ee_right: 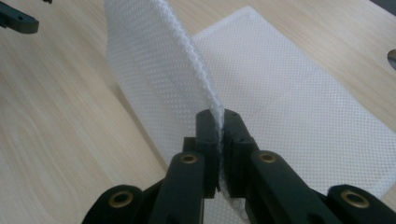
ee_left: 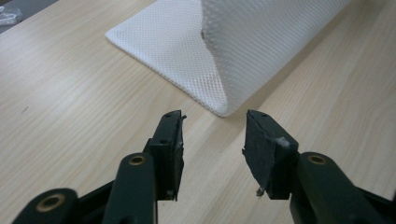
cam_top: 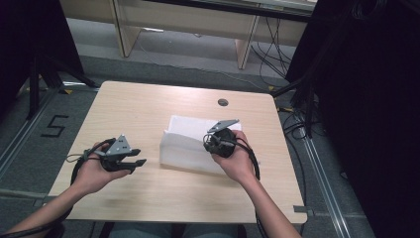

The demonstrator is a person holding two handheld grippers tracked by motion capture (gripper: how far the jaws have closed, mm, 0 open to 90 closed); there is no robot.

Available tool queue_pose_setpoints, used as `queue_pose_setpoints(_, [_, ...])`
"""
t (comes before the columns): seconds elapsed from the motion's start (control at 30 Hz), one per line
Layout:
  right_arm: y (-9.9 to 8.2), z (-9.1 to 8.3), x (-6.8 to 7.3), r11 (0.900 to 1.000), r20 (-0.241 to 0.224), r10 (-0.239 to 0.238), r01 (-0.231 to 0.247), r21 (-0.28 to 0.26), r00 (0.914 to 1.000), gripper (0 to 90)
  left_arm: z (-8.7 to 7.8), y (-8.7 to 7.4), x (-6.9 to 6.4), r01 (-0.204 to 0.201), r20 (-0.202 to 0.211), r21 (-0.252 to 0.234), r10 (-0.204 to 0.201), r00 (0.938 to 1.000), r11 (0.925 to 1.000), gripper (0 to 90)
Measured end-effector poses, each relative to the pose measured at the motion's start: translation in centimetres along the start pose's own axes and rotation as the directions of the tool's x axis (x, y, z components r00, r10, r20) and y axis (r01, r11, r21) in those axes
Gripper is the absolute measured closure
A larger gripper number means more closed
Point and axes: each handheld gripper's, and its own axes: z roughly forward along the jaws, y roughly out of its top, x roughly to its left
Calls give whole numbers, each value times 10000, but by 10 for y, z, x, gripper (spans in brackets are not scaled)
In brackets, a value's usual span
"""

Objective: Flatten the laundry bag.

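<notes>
free: bare table (cam_top: 129, 106) L & front | block: raised mesh cloth (cam_top: 185, 144) ctr

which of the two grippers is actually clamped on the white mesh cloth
The right gripper: its jaws pinch the white mesh cloth's lifted edge. The left gripper is open, off the cloth.

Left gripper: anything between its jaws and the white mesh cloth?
Nothing visible. The left gripper is open over bare table, with the folded corner of the white mesh cloth just ahead. The right gripper pinches the cloth's raised edge.
</notes>
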Motion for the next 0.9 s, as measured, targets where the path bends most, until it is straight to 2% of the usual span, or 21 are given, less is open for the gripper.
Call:
queue_pose_setpoints(0.03, [-1, -1, 1, 9999, -59, 25, -24, 151, 10000, 873, -2, -4, 0, 14, -28, 57, -14, 10000, 10000, 554])
queue_pose_setpoints(0.07, [-3, 0, 2, 9999, -32, -129, 129, 4, 9999, 874, -2, -4, 0, 14, -28, 57, -14, 10000, 10000, 549])
queue_pose_setpoints(0.1, [-3, -1, 2, 9998, -72, -35, 37, 182, 10000, 874, -2, -8, -3, 158, 92, 66, -159, 9998, 9999, 545])
queue_pose_setpoints(0.13, [-5, 0, 4, 10000, -56, 4, -4, 12, 10000, 875, -3, -8, -3, 57, 31, 142, -57, 10000, 9999, 541])
queue_pose_setpoints(0.17, [-6, -2, 4, 9998, -112, -15, 17, 193, 9999, 875, -2, -9, -4, 83, 86, 128, -84, 9999, 9999, 536])
queue_pose_setpoints(0.2, [-8, -1, 5, 10000, -49, 4, -4, 41, 10000, 876, -2, -9, -4, -2, 156, 99, 0, 9999, 10000, 531])
queue_pose_setpoints(0.23, [-9, -2, 5, 9998, -154, -67, 69, 179, 9999, 876, -2, -9, -6, 264, 173, 62, -265, 9995, 9996, 528])
queue_pose_setpoints(0.27, [-11, 0, 6, 10000, -61, -91, 91, 8, 9999, 877, -2, -9, -5, 12, 94, 148, -13, 10000, 9999, 527])
queue_pose_setpoints(0.3, [-12, -2, 7, 9996, -214, -76, 81, 255, 9997, 877, -2, -9, -6, 95, 119, 107, -96, 9999, 9999, 527])
queue_pose_setpoints(0.37, [-15, 0, 9, 10000, -141, 18, -17, 89, 9999, 878, -2, -9, -7, 80, 152, 106, -82, 9999, 9999, 526])
queue_pose_setpoints(0.4, [-17, 0, 9, 10000, -146, -42, 43, 78, 9999, 878, -2, -9, -7, 238, 261, 160, -242, 9994, 9996, 525])
queue_pose_setpoints(0.47, [-19, -2, 11, 9996, -282, -49, 57, 263, 9996, 878, -1, -10, -7, 3, 215, 135, -6, 9998, 9999, 525])
queue_pose_setpoints(0.5, [-21, -1, 12, 9998, -205, -75, 79, 158, 9998, 878, -1, -11, -8, 53, 229, 143, -56, 9997, 9999, 524])
queue_pose_setpoints(0.57, [-24, -2, 14, 9995, -384, -47, 59, 310, 9993, 877, -1, -11, -9, 84, 201, 172, -88, 9998, 9998, 520])
queue_pose_setpoints(0.67, [-26, 0, 16, 9996, -385, -156, 164, 216, 9991, 878, -2, -13, -8, 78, 250, 233, -83, 9997, 9997, 518])
queue_pose_setpoints(0.7, [-29, 0, 18, 9990, -411, -339, 350, 280, 9986, 878, -2, -16, -8, 109, 235, 300, -116, 9997, 9995, 517])
queue_pose_setpoints(0.73, [-31, 0, 21, 9996, -363, -76, 86, 278, 9993, 878, -2, -17, -8, 191, 153, 315, -196, 9997, 9993, 516])
queue_pose_setpoints(0.8, [-35, 0, 24, 9988, -582, -168, 195, 448, 9982, 877, -3, -18, -8, 260, 205, 385, -268, 9994, 9989, 513])
queue_pose_setpoints(0.83, [-36, 0, 25, 9989, -450, -286, 303, 369, 9986, 877, -3, -19, -8, 189, 166, 378, -195, 9997, 9991, 512])
queue_pose_setpoints(0.87, [-38, 0, 27, 9976, -585, -381, 414, 563, 9976, 877, -2, -21, -7, 376, 150, 422, -382, 9992, 9984, 512])
queue_pose_setpoints(0.9, [-39, 0, 28, 9978, -607, -359, 391, 530, 9975, 877, -3, -21, -6, 249, 121, 464, -255, 9996, 9986, 511])
